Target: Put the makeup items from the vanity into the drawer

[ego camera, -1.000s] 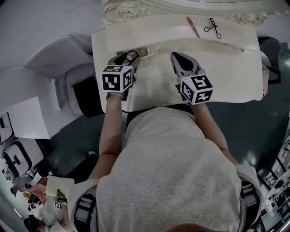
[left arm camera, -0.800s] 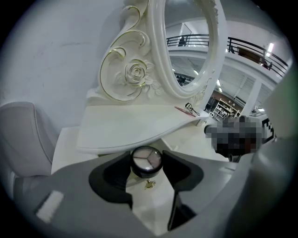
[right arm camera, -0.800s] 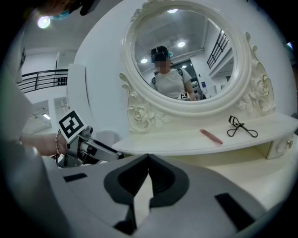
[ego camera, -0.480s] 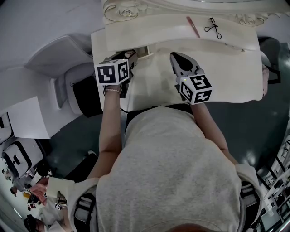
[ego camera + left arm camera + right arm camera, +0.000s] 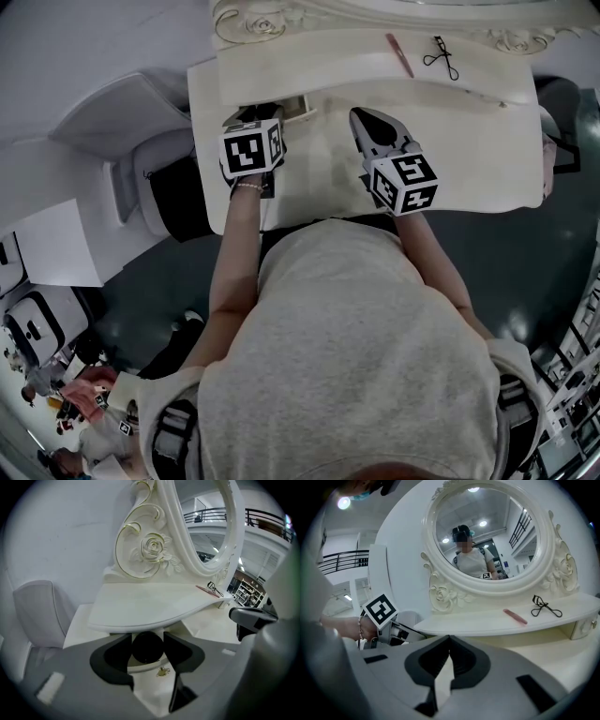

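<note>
Gripping a small dark round makeup item (image 5: 147, 648) in the left gripper (image 5: 147, 641), clamped across its middle just beneath the vanity shelf (image 5: 140, 606); probably light, rigid, slick, so squeeze its sides squarely. Right gripper (image 5: 449, 639) closed on nothing.

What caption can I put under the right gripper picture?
Shut right gripper faces the mirror; a pink stick and an eyelash curler lie on the shelf.
</note>
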